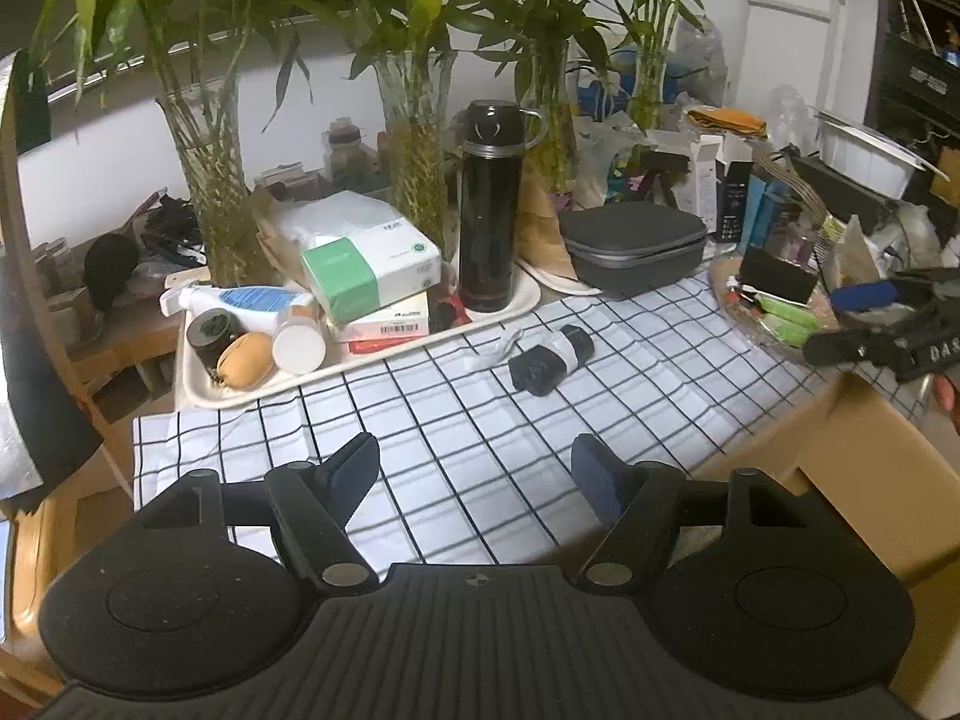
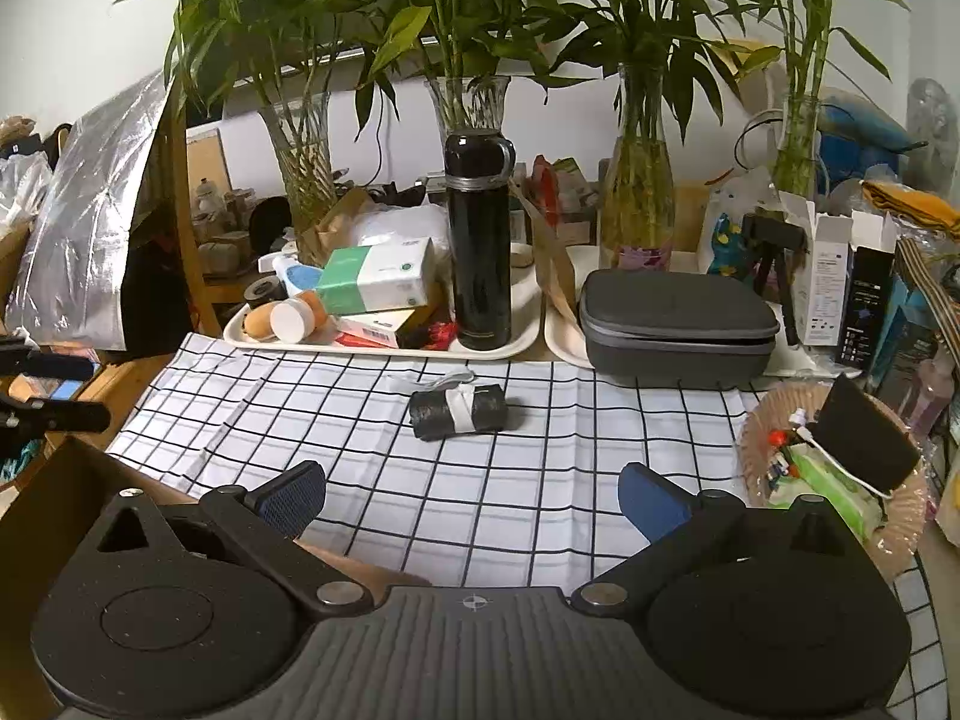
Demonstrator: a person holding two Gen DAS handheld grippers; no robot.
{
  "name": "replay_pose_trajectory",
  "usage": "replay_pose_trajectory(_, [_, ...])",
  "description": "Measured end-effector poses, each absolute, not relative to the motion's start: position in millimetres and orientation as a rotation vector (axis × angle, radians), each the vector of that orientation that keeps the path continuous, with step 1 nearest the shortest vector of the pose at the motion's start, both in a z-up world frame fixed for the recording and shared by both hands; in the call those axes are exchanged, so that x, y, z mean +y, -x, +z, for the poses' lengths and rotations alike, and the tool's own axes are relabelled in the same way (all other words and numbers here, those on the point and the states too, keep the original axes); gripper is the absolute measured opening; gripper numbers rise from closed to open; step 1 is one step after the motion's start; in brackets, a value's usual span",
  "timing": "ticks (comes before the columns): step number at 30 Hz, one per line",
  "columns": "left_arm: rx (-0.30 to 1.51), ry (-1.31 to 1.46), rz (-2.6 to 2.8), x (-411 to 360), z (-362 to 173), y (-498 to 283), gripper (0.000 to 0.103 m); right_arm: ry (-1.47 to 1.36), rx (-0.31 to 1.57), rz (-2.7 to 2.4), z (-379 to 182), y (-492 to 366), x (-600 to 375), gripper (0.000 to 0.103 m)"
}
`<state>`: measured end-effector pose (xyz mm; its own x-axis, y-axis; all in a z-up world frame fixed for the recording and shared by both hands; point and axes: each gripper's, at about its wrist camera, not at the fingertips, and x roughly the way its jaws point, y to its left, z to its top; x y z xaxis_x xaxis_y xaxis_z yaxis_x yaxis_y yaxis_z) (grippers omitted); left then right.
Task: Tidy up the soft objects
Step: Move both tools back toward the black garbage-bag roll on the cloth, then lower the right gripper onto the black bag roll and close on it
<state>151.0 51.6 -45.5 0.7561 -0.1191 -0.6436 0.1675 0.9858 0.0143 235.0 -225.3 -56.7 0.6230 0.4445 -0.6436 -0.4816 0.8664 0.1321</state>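
Note:
A black soft roll with a white band lies on the checked white cloth, beyond both grippers; it also shows in the right wrist view. My left gripper is open and empty above the cloth's near part. My right gripper is open and empty over the cloth's near edge; it also shows at the right edge of the left wrist view. The left gripper shows at the left edge of the right wrist view.
A cream tray holds a black flask, boxes and bottles. A grey zip case sits to its right. A woven basket with small items stands at right. Glass vases with bamboo line the back. A cardboard box stands by the table.

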Motion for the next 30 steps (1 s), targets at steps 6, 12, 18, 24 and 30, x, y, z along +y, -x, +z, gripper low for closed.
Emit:
replay_pose_trajectory(6, [0.696, -0.057, -0.167, 64, -52, -176, 0.070, 0.087, 0.748, 0.533, -65, -251, -218, 0.103])
replay_pose_trajectory(12, [0.716, -0.027, -0.192, 77, -62, -200, 0.070, 0.126, 0.762, 0.527, -73, -271, -214, 0.103])
replay_pose_trajectory(18, [0.727, -0.035, -0.228, 83, -74, -218, 0.070, 0.164, 0.780, 0.539, -83, -293, -208, 0.103])
replay_pose_trajectory(24, [0.742, -0.030, -0.236, 86, -83, -229, 0.070, 0.219, 0.805, 0.583, -99, -313, -194, 0.103])
replay_pose_trajectory(30, [0.771, -0.026, -0.247, 87, -94, -243, 0.070, 0.255, 0.821, 0.628, -114, -334, -177, 0.103])
